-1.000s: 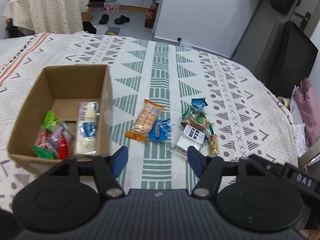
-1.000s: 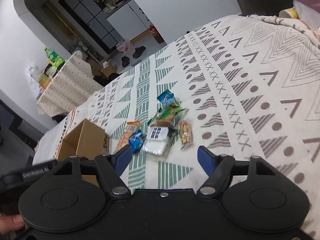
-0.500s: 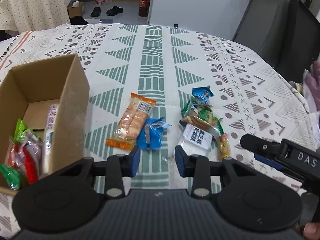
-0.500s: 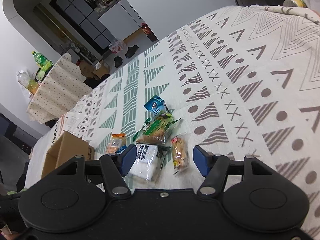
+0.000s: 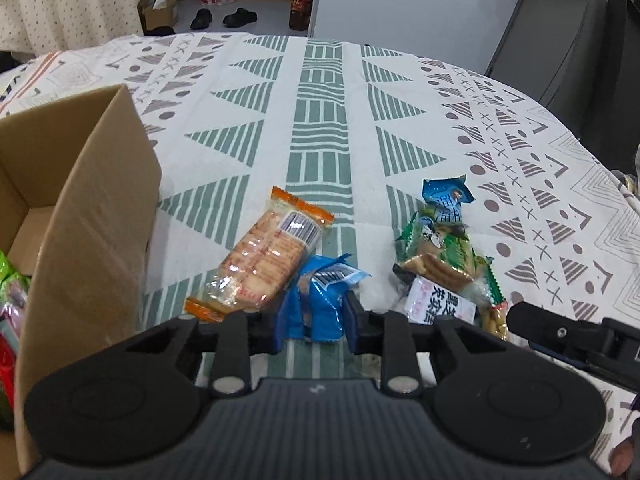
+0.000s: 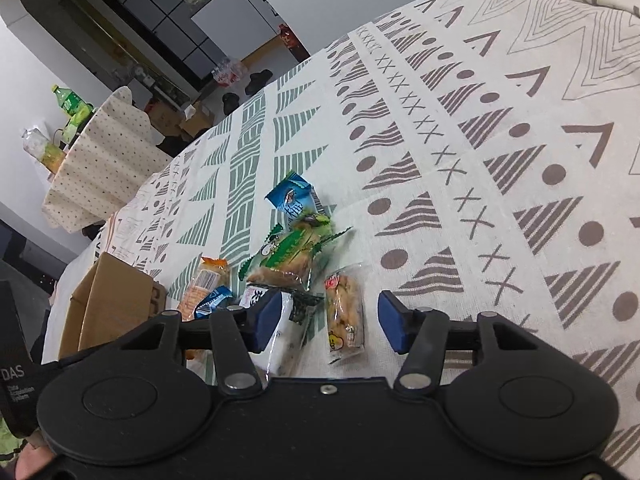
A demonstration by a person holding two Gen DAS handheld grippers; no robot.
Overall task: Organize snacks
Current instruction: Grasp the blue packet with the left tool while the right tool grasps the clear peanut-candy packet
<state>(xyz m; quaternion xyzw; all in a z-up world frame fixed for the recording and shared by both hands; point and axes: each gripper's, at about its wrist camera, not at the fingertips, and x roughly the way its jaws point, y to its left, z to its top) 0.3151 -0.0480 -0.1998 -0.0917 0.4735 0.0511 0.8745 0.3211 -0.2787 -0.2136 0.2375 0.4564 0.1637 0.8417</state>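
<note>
Snack packets lie on a patterned cloth. My left gripper [image 5: 316, 320] has its blue pads on either side of a blue snack packet [image 5: 324, 300] and is closed on it. An orange cracker packet [image 5: 264, 260] lies just left of it. A green packet [image 5: 440, 256], a small blue packet [image 5: 446, 200] and a white packet [image 5: 438, 304] lie to the right. A cardboard box [image 5: 80, 220] with snacks inside stands at the left. My right gripper [image 6: 328, 320] is open, its pads either side of a clear peanut packet [image 6: 344, 316]; the white packet [image 6: 280, 332] is by its left pad.
The patterned cloth [image 5: 320, 120] covers a round table. The right gripper's body [image 5: 576, 340] shows at the lower right of the left wrist view. Beyond the table edge are shoes [image 5: 224, 18], a dotted-cloth table [image 6: 100, 160] with bottles, and a dark chair [image 5: 580, 40].
My left gripper moved right from the box to the blue packet and closed on it. My right gripper moved down and forward over the peanut packet, staying open.
</note>
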